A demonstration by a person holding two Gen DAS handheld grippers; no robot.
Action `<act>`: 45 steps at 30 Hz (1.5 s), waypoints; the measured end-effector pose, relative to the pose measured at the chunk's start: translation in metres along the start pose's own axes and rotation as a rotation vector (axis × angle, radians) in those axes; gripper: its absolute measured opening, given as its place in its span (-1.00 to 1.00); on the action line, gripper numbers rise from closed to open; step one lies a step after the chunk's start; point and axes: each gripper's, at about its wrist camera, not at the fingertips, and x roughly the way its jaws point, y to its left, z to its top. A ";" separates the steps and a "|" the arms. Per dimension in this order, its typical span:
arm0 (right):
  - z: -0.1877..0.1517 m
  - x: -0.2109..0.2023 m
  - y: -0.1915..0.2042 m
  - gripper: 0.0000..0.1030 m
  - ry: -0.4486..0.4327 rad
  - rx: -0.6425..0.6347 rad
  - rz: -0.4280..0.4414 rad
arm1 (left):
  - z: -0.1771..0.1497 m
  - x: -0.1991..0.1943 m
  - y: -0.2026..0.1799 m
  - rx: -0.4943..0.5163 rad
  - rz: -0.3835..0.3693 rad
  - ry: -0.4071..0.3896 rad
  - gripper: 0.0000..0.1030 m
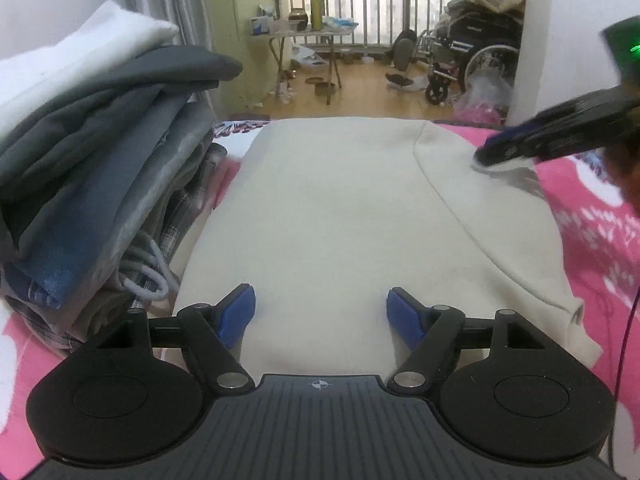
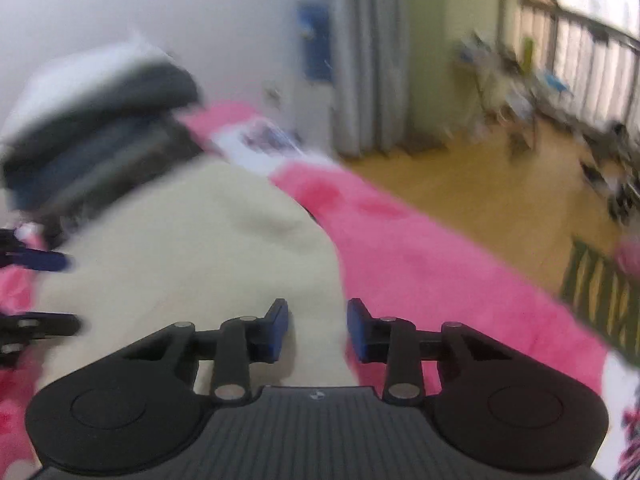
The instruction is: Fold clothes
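A cream garment [image 1: 340, 208] lies spread flat on the pink bed cover [image 1: 600, 248], with a fold line running down its right part. My left gripper [image 1: 320, 304] hovers over the garment's near edge, open, with nothing between its blue pads. My right gripper [image 1: 486, 156] hangs over the garment's far right part. In the blurred right wrist view my right gripper [image 2: 318, 312] has a clear gap between its pads, and the cream garment's [image 2: 180, 248] right edge passes beneath the gap without being pinched. The left gripper [image 2: 64, 292] shows at that view's left edge.
A tall stack of folded clothes [image 1: 100, 152], grey, blue and white, stands against the garment's left side. Beyond the bed's far edge are a wooden floor [image 1: 360, 96], a cluttered folding table [image 1: 304, 32] and a wheelchair [image 1: 472, 56].
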 end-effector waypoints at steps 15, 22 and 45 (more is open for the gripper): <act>-0.083 -0.049 0.073 -0.35 0.236 -0.102 0.105 | 0.000 -0.036 -0.024 0.006 0.074 0.012 0.48; -0.069 -0.146 0.104 0.18 0.277 0.097 -0.120 | 0.005 -0.130 -0.067 -0.097 0.019 -0.022 0.64; -0.051 -0.250 0.193 1.00 0.052 0.135 -0.317 | 0.004 -0.261 -0.122 -0.379 0.197 -0.088 1.00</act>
